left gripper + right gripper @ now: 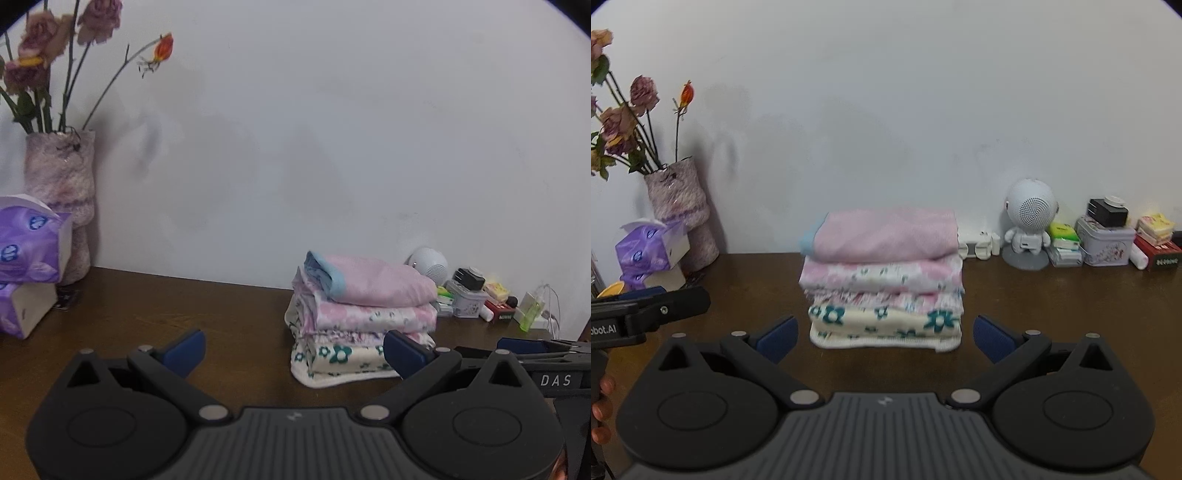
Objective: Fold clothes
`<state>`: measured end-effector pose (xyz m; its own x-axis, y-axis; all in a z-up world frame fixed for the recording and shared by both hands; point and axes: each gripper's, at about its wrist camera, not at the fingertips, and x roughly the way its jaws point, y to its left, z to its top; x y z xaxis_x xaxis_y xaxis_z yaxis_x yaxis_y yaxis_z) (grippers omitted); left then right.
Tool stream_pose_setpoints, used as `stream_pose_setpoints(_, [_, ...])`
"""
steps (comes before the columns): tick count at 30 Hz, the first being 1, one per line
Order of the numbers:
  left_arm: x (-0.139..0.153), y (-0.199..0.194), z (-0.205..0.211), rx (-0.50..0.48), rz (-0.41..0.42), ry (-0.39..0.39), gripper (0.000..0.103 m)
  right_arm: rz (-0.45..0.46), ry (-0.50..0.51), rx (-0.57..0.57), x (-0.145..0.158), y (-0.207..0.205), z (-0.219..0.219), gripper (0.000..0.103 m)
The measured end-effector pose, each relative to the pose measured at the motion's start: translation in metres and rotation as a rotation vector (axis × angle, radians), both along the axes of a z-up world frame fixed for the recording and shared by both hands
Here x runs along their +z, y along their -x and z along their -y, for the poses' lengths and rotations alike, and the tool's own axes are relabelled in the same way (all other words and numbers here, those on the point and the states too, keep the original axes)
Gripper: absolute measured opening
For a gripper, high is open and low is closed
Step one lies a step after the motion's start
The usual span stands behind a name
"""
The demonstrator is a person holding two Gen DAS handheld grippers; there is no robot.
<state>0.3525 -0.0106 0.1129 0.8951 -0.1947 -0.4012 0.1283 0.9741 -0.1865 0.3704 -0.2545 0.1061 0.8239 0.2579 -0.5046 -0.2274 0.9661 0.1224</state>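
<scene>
Left gripper point(294, 350): jaws stood wide apart; nothing between the blue pads; held above the near part of the table, left of the clothes; its side also showed at the left edge of the right wrist view, with fingers point(602, 398) of the person's hand on its handle.
Right gripper point(885, 338): jaws spread wide; empty; aimed straight at the stack, a pad on either side of it, touching none of it.
Stack of folded clothes point(882, 280): rested on the brown table point(1052, 314), mid-table toward the far wall; plain pink piece point(886, 236) with a blue edge on top; pink floral pieces below; cream piece with teal flowers point(882, 321) at the bottom.
Far left: vase of dried roses point(677, 210); purple tissue packs point(646, 251) just beside it.
Far right: white round-headed figurine point(1028, 225); tin box point(1104, 243); small boxes and packets near the wall.
</scene>
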Motion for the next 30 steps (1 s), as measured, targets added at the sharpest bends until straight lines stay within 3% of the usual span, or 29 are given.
stream_pose_setpoints(12, [0.007,0.108,-0.004,-0.021,0.062,-0.051,0.103,0.039,0.029,-0.005,0.001,0.098,-0.011,0.103])
stream_pose_setpoints(30, [-0.042,0.278,-0.027,-0.035,0.04,-0.051,0.103,0.06,0.054,0.069,-0.031,0.256,-0.029,0.103])
